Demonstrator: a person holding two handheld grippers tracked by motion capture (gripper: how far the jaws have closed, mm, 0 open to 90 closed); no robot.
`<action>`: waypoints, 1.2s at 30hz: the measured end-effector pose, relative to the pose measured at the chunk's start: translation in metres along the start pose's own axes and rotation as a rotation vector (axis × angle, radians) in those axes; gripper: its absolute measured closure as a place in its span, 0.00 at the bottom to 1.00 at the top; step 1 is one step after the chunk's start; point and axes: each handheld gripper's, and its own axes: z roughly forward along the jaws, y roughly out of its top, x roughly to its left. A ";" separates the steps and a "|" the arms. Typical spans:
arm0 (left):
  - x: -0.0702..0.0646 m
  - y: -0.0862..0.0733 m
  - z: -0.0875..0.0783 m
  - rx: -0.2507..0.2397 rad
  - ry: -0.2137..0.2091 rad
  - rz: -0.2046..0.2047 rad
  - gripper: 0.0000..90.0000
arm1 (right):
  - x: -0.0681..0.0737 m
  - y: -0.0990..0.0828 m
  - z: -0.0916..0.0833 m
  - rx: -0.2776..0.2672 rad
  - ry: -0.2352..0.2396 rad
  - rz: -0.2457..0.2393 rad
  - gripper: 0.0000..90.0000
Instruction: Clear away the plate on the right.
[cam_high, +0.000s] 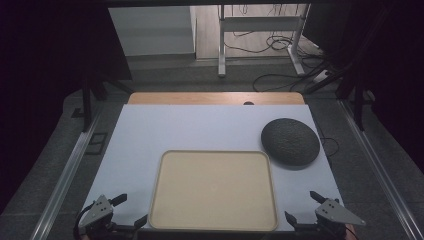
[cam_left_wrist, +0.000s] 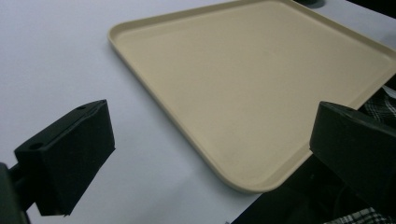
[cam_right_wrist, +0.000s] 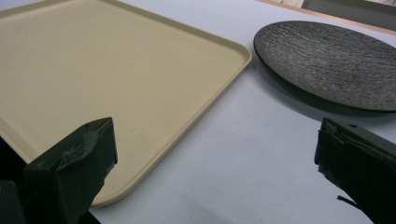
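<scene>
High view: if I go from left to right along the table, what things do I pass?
left gripper → beige tray → dark round plate → right gripper

Two hand-held grippers are showing at the table's near edge. The left gripper (cam_high: 128, 210) is wearing a grey three-cornered plate dotted with small dark screw holes, and a black cable is looping beside it; its two black jaws are looking blocky, each with a round hole in the top face. The right gripper (cam_high: 303, 205) is carrying a matching grey plate, and its black jaw pads are looking worn and frayed at the edges. Black-and-white checked fabric is peeking past the left gripper's jaw.
</scene>
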 end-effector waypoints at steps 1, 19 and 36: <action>0.000 0.000 0.000 -0.001 -0.005 0.000 0.00 | -0.001 0.000 0.000 0.003 0.000 0.005 0.00; 0.000 -0.001 0.001 -0.006 0.017 0.005 0.00 | -0.001 -0.002 0.003 0.031 -0.004 -0.003 0.00; 0.000 -0.002 0.000 -0.018 0.017 -0.001 0.00 | -0.002 -0.001 0.005 0.059 0.009 -0.005 0.01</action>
